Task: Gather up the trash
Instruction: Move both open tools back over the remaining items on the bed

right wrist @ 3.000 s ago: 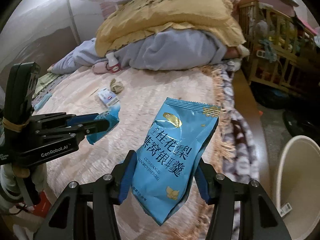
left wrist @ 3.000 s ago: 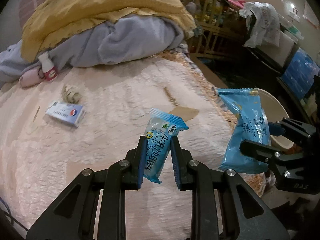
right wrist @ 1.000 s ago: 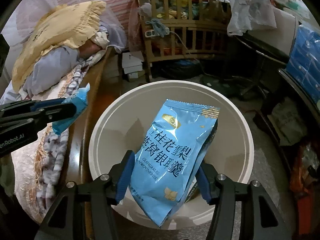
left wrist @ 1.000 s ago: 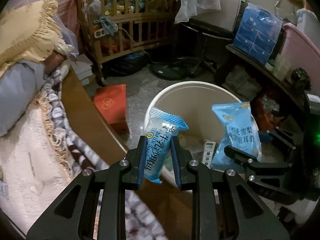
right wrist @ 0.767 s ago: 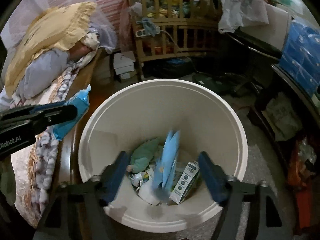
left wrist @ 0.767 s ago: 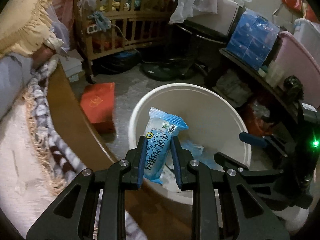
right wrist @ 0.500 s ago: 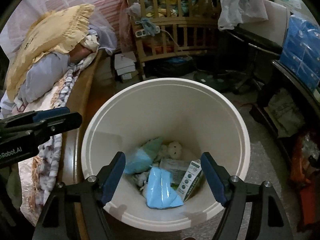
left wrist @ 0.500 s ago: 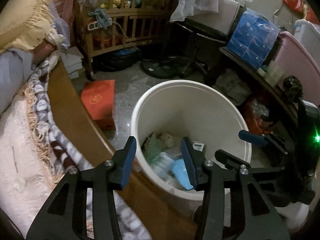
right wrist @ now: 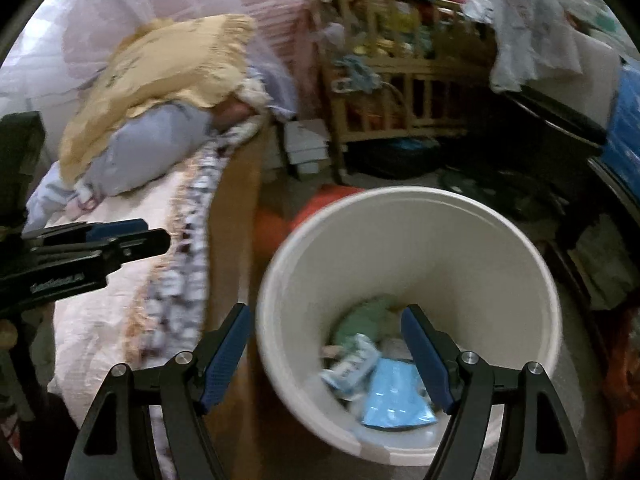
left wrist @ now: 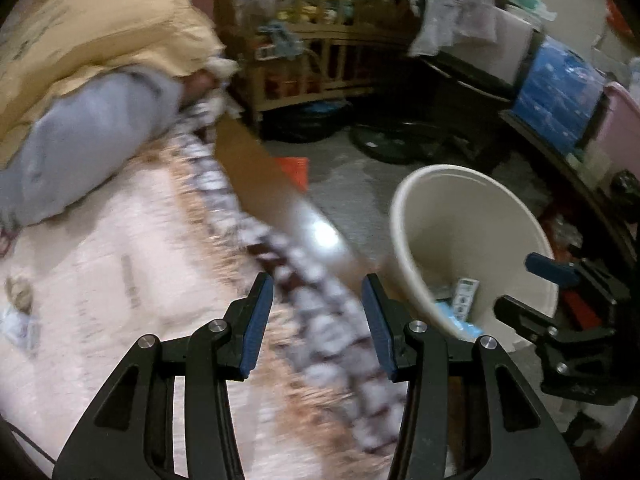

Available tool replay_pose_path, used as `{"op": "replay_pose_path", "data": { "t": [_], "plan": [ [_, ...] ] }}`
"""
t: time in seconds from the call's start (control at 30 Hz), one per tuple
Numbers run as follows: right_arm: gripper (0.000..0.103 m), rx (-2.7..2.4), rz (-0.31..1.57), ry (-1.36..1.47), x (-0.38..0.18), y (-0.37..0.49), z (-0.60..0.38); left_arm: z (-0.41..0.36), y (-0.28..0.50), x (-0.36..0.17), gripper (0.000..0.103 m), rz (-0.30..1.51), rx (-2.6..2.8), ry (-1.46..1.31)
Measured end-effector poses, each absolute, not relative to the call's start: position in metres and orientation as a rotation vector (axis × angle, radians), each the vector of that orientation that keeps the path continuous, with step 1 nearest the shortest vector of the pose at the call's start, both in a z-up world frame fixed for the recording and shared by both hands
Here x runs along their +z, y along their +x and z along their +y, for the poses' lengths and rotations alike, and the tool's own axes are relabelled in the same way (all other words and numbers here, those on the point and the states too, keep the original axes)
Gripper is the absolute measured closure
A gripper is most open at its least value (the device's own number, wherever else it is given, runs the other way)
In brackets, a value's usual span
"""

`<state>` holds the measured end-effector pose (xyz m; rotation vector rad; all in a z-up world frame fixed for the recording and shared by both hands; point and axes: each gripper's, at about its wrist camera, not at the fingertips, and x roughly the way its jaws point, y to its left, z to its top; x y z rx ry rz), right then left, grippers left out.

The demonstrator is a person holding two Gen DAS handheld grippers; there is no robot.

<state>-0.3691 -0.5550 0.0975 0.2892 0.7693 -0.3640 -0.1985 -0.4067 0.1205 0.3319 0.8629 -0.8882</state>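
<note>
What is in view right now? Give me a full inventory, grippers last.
bin: one, cream, on the floor beside the bed
wrappers: several, mostly blue and white, inside the bin
bed cover: one, pale pink, fringed edge
small litter: two blurred pieces, far left on the bed
pillow: one, yellow, on grey bedding
crib: one, wooden, cluttered, behind the bin
red box: one, on the floor
left gripper: black, blue pads, open, empty, over the bed edge
right gripper: black, blue pads, open, empty, over the bin
</note>
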Motion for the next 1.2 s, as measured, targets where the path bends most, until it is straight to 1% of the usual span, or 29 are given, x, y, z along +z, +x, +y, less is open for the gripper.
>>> {"op": "replay_pose_path", "data": {
  "t": [0.17,0.33,0.6,0.9,1.03,1.2],
  "plan": [
    [0.028,-0.289,0.777,0.213,0.1,-0.341,-0.519,-0.363,-0.175,0.125,0.058,0.837,-0.804,0.315],
    [0.027,-0.201,0.769,0.211,0.101,-0.312,-0.485,-0.322,-0.152,0.122,0.058,0.841,-0.728,0.297],
    [0.027,-0.065,0.798,0.181,0.098,-0.255,-0.428,-0.251,-0.112,0.106,0.058,0.888,-0.605,0.251],
    [0.027,0.071,0.839,0.138,0.089,-0.187,-0.364,-0.172,-0.058,0.086,0.058,0.955,-0.434,0.114],
    [0.027,0.1,0.84,0.128,0.088,-0.17,-0.35,-0.155,-0.024,0.075,0.057,0.97,-0.374,0.032],
    [0.027,0.111,0.849,0.141,0.082,-0.154,-0.346,-0.165,0.009,0.069,0.057,0.922,-0.356,0.02]
  ]
}}
